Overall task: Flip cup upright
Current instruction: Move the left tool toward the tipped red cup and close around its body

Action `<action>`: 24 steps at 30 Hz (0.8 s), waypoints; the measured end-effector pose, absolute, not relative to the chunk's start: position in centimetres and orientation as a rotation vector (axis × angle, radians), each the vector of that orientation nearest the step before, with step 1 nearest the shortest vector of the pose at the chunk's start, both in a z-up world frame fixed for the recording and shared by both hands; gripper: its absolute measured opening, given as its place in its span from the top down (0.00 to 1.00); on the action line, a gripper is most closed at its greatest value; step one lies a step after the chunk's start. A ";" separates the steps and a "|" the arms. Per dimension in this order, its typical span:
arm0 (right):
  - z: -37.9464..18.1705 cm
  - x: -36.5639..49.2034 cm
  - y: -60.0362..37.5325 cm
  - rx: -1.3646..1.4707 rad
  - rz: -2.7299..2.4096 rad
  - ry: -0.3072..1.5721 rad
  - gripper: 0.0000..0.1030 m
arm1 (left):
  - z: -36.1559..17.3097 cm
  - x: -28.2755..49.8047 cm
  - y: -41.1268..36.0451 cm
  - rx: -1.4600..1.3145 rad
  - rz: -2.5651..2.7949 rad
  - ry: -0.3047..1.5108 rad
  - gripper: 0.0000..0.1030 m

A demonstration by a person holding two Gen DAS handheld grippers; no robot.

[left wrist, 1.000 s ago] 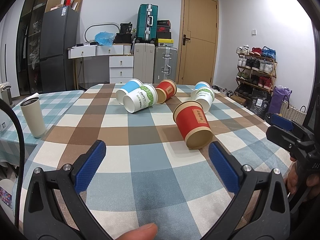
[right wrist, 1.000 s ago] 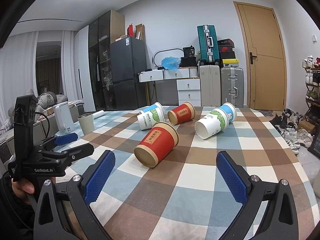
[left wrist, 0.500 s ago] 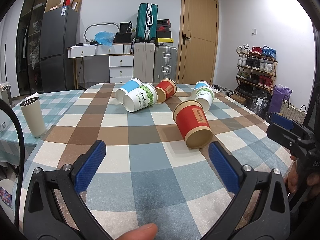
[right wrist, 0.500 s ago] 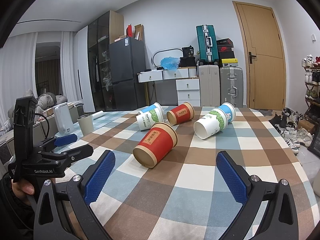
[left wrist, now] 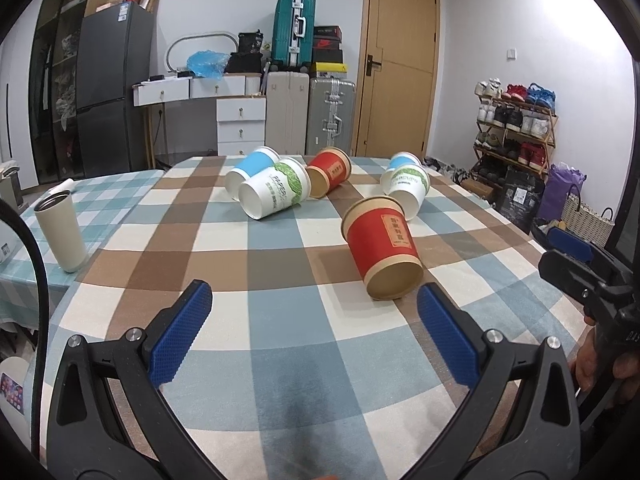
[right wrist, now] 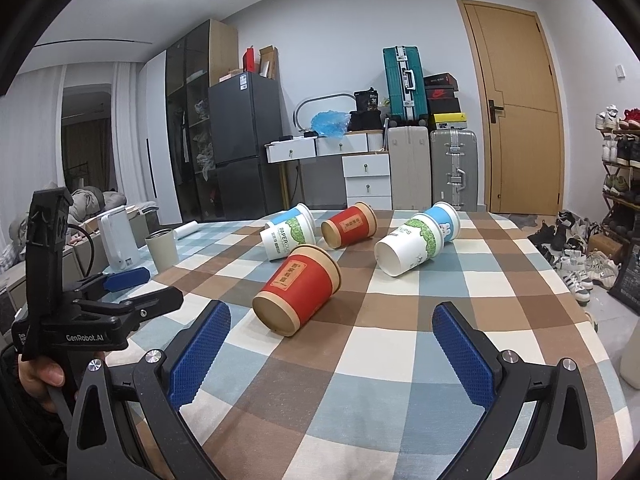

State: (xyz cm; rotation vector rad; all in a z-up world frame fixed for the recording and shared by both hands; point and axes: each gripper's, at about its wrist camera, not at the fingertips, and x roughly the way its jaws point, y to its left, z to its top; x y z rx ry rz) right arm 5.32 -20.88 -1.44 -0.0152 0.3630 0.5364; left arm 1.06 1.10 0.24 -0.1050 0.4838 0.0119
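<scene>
Several paper cups lie on their sides on a checked tablecloth. The nearest is a red cup (left wrist: pixel 382 246), its base end toward me; it also shows in the right wrist view (right wrist: pixel 298 290). Behind it lie a green-white cup (left wrist: pixel 276 194), a blue cup (left wrist: pixel 252 168), a second red cup (left wrist: pixel 330 172) and another green-white cup (left wrist: pixel 406 190). My left gripper (left wrist: pixel 314 318) is open and empty, a short way before the near red cup. My right gripper (right wrist: pixel 330 342) is open and empty, also just before that cup.
A beige tumbler (left wrist: pixel 62 234) stands upright on the lower table at the left. A white kettle (right wrist: pixel 118 244) stands beside it. The table's right edge (left wrist: pixel 520 232) drops toward a shoe rack (left wrist: pixel 514 128). Suitcases and drawers stand beyond the far edge.
Both grippers have stayed almost still. The right wrist view has shifted very slightly; the cups have not moved.
</scene>
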 end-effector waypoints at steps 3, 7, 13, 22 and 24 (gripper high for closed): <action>-1.3 5.6 -21.1 -0.016 0.513 0.374 0.00 | 0.4 3.2 -1.2 -0.086 0.009 0.510 0.01; -1.4 6.1 -21.1 -0.027 0.485 0.402 0.00 | 0.3 4.7 -2.0 -0.060 0.002 0.562 0.01; -1.5 6.9 -21.1 -0.037 0.468 0.430 0.00 | 0.0 7.7 -3.8 -0.065 -0.013 0.603 0.01; -1.3 7.2 -22.1 -0.013 0.448 0.432 0.00 | -1.0 12.1 -5.3 -0.081 -0.017 0.683 0.01; -1.3 7.5 -22.2 -0.005 0.446 0.434 0.00 | -1.4 13.0 -5.7 -0.093 -0.027 0.704 0.05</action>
